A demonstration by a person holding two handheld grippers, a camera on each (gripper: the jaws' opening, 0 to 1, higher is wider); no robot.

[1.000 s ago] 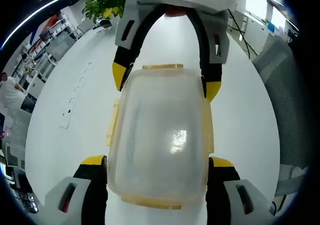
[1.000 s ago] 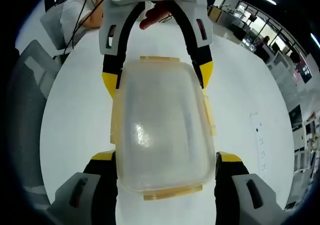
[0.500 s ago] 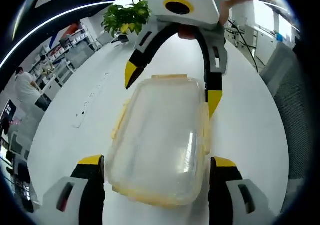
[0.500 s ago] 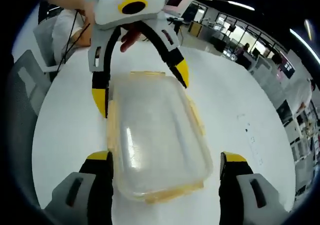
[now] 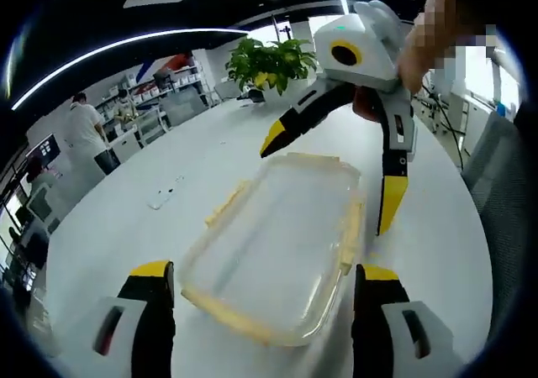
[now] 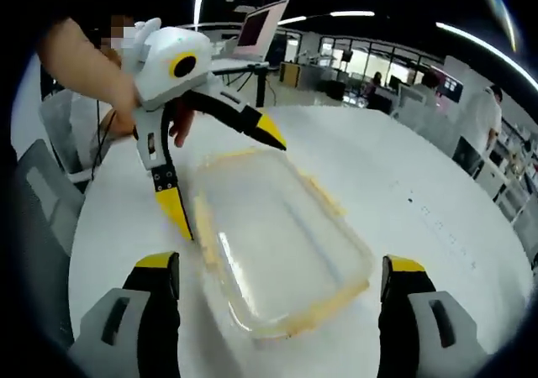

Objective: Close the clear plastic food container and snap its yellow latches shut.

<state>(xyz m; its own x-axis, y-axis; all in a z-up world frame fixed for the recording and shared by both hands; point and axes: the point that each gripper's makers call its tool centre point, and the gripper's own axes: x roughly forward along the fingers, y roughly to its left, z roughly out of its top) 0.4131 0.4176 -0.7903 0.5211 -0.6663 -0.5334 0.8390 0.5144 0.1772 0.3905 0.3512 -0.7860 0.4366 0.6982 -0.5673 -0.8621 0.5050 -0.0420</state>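
Container: clear plastic food container (image 5: pixel 277 260) on the white table (image 5: pixel 126 227), lid down.
Jaws: left gripper (image 5: pixel 262 279) and right gripper (image 6: pixel 277 269) wide, empty, flanking the container.
Risk: yellow latches (image 5: pixel 349 237) may stay unsnapped; pressing off-centre could skid it.

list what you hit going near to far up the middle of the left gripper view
left gripper → plastic container on the white table → right gripper → potted plant
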